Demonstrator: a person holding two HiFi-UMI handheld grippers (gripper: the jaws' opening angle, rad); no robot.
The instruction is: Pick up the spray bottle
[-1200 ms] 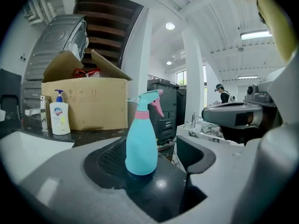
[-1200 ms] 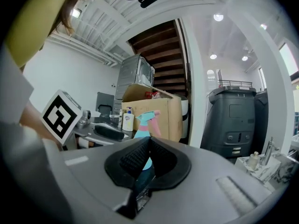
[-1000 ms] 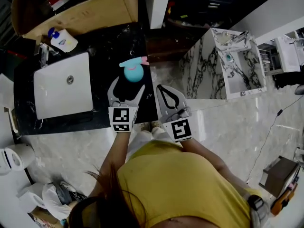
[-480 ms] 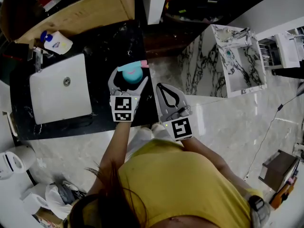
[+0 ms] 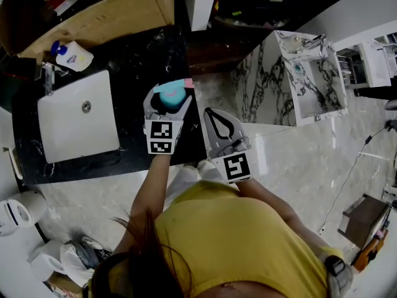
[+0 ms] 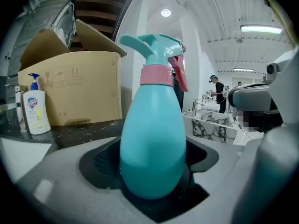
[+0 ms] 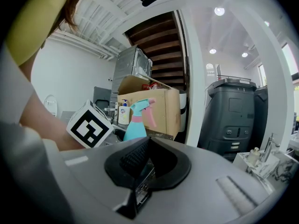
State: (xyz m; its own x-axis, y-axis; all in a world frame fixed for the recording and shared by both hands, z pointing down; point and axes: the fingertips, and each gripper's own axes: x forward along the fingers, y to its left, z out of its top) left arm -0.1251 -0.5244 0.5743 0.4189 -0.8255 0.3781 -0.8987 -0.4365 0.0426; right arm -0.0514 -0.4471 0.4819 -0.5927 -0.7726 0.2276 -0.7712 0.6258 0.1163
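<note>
While my right gripper (image 5: 209, 113) sits clenched and empty at centre frame, the left gripper (image 5: 169, 99) straddles the upright spray bottle (image 5: 172, 94), jaws just closing, not yet clamped.

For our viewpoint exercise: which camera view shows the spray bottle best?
The left gripper view: the spray bottle looms large, its trigger head and pink collar clear. The head view shows only its top from above; the right gripper view shows it small and far off.

Black marble counter (image 5: 130, 61) carrying a white inset sink (image 5: 77, 117), open cardboard box (image 5: 105, 11) behind, veined marble vanity (image 5: 260, 92) opposite, glossy pale tiled floor (image 5: 310, 160), recessed ceiling lights (image 6: 166, 13) lit.
</note>
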